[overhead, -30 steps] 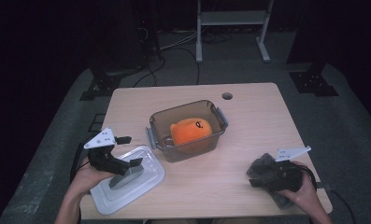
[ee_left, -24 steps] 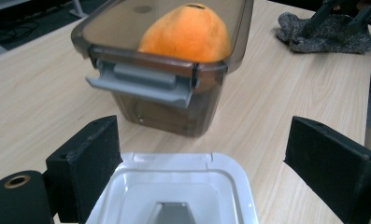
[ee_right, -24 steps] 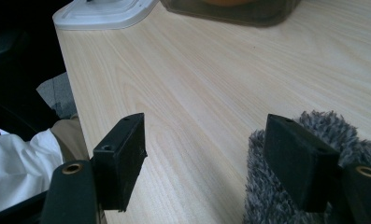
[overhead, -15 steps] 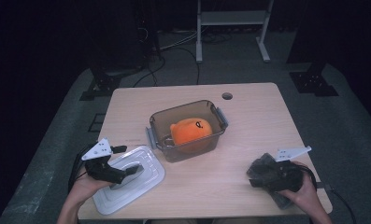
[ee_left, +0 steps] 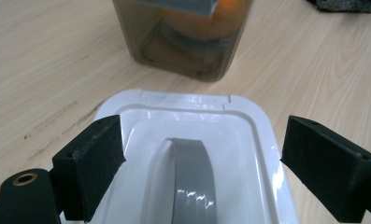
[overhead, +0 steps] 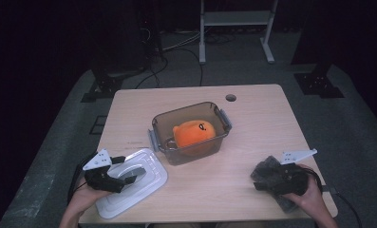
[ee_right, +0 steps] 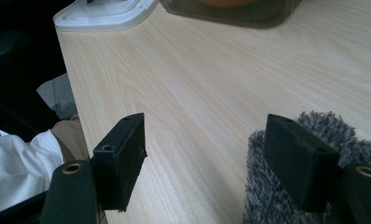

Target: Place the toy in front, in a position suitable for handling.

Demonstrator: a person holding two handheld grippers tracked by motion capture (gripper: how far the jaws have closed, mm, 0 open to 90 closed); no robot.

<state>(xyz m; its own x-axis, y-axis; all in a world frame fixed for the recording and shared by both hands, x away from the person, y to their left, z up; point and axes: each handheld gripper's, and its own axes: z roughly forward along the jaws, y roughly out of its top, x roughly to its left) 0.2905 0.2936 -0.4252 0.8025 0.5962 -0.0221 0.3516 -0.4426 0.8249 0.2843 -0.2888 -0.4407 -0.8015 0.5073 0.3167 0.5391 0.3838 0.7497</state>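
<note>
A white lid [overhead: 150, 183] with a grey handle [ee_left: 192, 182] lies flat at the table's front left. My left gripper [overhead: 129, 173] is low over the lid [ee_left: 248, 140]. In the left gripper view this gripper [ee_left: 204, 158] is open, with a jaw on each side of the handle and neither pad touching it. A clear brownish container [overhead: 195, 154] at mid-table holds an orange plush toy [overhead: 194, 134]. My right gripper [overhead: 258, 183] sits at the front right on a grey fuzzy cloth [overhead: 264, 167]. There the gripper [ee_right: 211, 154] is open, one jaw over the cloth [ee_right: 267, 196], the other over bare wood.
The container [ee_left: 183, 51] stands just beyond the lid, its latches folded out at both ends. The table's front edge [ee_right: 73, 88] runs close to my right gripper. A round cable hole [overhead: 230, 98] is at the table's far side.
My left gripper has come down and drawn back toward the person, from above the lid to low over its handle. The right gripper has not moved.
</note>
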